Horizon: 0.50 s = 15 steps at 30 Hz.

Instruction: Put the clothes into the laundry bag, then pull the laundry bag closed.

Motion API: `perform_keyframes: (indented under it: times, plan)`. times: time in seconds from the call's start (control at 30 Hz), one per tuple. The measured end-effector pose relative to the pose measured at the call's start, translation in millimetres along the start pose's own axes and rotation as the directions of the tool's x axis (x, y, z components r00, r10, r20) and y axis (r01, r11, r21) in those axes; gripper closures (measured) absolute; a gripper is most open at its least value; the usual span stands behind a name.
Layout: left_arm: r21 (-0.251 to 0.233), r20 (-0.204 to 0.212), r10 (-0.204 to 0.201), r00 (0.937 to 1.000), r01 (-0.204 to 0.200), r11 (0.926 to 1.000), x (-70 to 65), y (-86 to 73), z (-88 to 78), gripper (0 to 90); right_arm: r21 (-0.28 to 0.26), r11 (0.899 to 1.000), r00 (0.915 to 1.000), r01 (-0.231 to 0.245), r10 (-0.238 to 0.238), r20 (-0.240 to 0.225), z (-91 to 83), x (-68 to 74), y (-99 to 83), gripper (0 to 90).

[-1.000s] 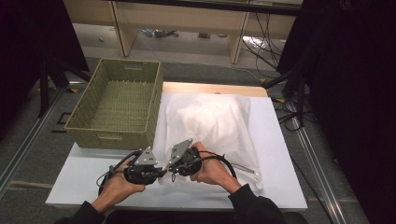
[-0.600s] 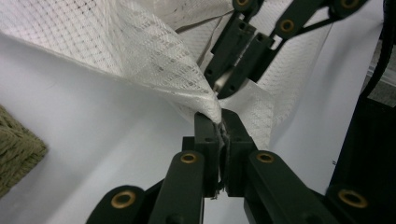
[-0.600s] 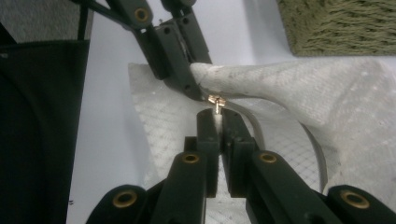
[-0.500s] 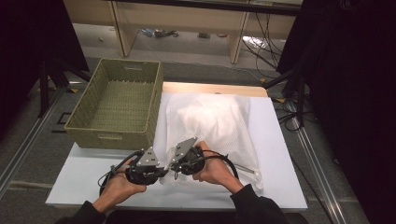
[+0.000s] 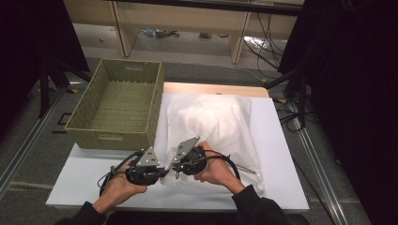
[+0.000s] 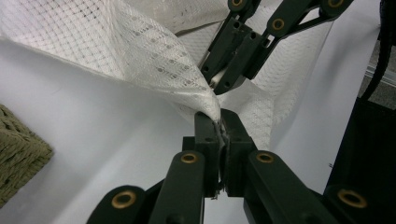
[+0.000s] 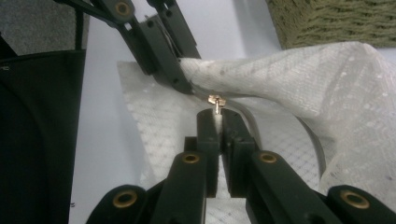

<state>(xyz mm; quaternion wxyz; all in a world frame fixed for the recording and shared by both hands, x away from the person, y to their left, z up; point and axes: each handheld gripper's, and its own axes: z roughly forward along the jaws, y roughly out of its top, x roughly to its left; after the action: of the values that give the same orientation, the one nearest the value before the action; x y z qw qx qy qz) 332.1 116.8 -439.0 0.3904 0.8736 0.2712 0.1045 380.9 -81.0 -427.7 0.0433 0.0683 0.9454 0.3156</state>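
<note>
High view: both grippers meet at the six-o'clock edge of the white mesh bag (image 5: pixel 213 124) on the table (image 5: pixel 277 140), basket (image 5: pixel 117 101) at ten o'clock. Left gripper view: left gripper (image 6: pixel 220 128) clamped on mesh corner. Right gripper view: right gripper (image 7: pixel 217 116) clamped on the zipper pull (image 7: pixel 215 100).

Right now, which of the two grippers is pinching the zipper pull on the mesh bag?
The right gripper: its fingers clamp the small metal zipper pull. The left gripper only pinches the mesh bag fabric at its corner.
</note>
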Motion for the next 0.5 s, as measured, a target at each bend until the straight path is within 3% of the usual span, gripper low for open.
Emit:
perform_keyframes:
  times: [0.03,0.13,0.17,0.5]
  plan:
    - [-0.006,0.006,-0.007,1.0,0.007,1.0,0.2,0.1,-1.9,87.0,-0.01,1.0,0.9999,0.014,-0.014,0.002,-0.7,-1.7,-0.3,87.6]
    - [-0.01,-0.002,0.007,1.0,-0.007,0.9999,1.5,0.8,-4.0,87.0,-0.01,1.0,0.9999,0.001,0.0,0.014,-2.3,-2.3,-0.9,87.7]
    - [-0.01,0.0,0.006,1.0,-0.006,0.9999,1.2,1.0,-3.9,87.0,-0.01,1.0,0.9998,-0.019,0.019,0.01,-2.8,-1.6,-1.4,87.6]
    - [-0.024,0.001,-0.016,0.9999,0.016,0.9996,1.0,-2.4,-8.4,87.1,-0.01,0.999,0.9989,-0.039,0.039,0.027,-5.5,-5.5,-4.0,87.6]
